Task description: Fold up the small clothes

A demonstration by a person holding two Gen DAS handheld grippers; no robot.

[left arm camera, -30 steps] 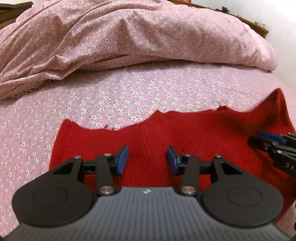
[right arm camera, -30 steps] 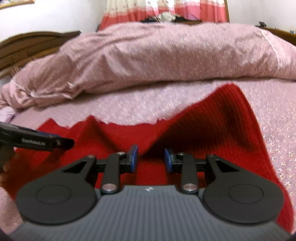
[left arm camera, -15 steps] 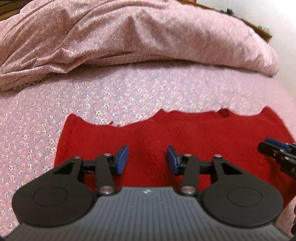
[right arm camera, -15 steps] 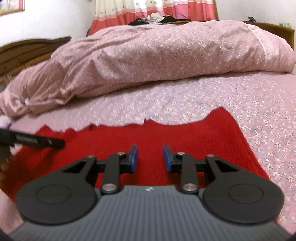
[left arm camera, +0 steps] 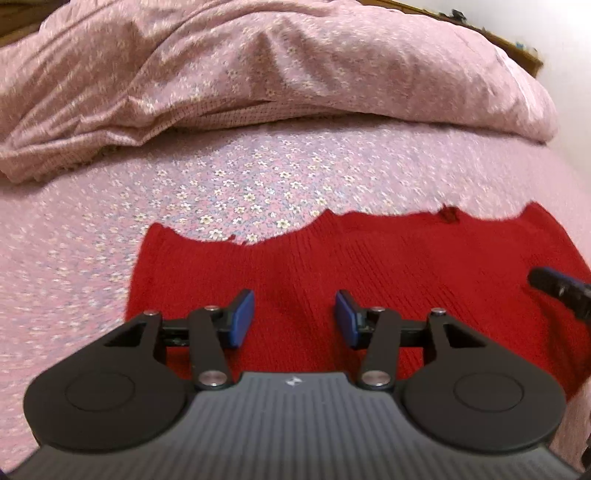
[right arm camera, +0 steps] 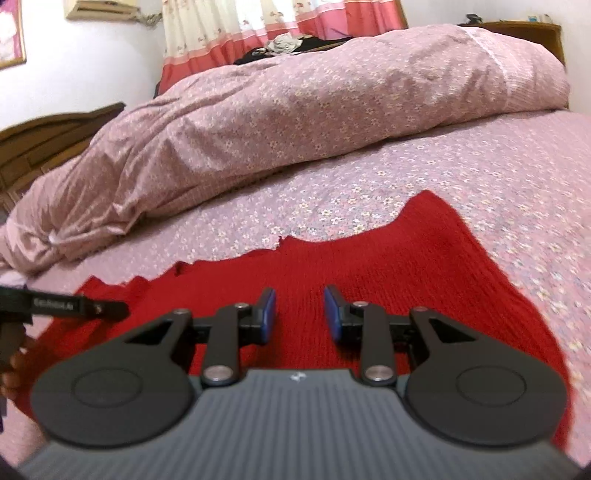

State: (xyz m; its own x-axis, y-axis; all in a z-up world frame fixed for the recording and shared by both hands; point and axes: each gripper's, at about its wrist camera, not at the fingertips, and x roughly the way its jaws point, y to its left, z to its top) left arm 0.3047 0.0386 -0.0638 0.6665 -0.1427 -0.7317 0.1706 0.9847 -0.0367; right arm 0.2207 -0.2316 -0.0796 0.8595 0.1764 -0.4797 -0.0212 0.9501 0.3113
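A red knitted garment [left arm camera: 388,266] lies flat on the floral pink bedsheet [left arm camera: 240,184], its jagged far edge facing the duvet. It also shows in the right wrist view [right arm camera: 369,266]. My left gripper [left arm camera: 294,317] is open and empty, just above the garment's near left part. My right gripper [right arm camera: 300,314] is open and empty above the garment's near middle. The right gripper's finger tip shows at the right edge of the left wrist view [left arm camera: 557,290]. The left gripper's finger shows at the left of the right wrist view [right arm camera: 74,306].
A bunched pink floral duvet [right arm camera: 314,110] lies across the far side of the bed. A wooden headboard [right arm camera: 55,136] stands at the left, and red and cream curtains [right arm camera: 258,33] hang behind. The bed's right edge drops off near the wall [left arm camera: 576,122].
The garment's right side was lifted in a peak a second ago and now lies flat. Both grippers have pulled back and tilted upward a little; both jaws stay open.
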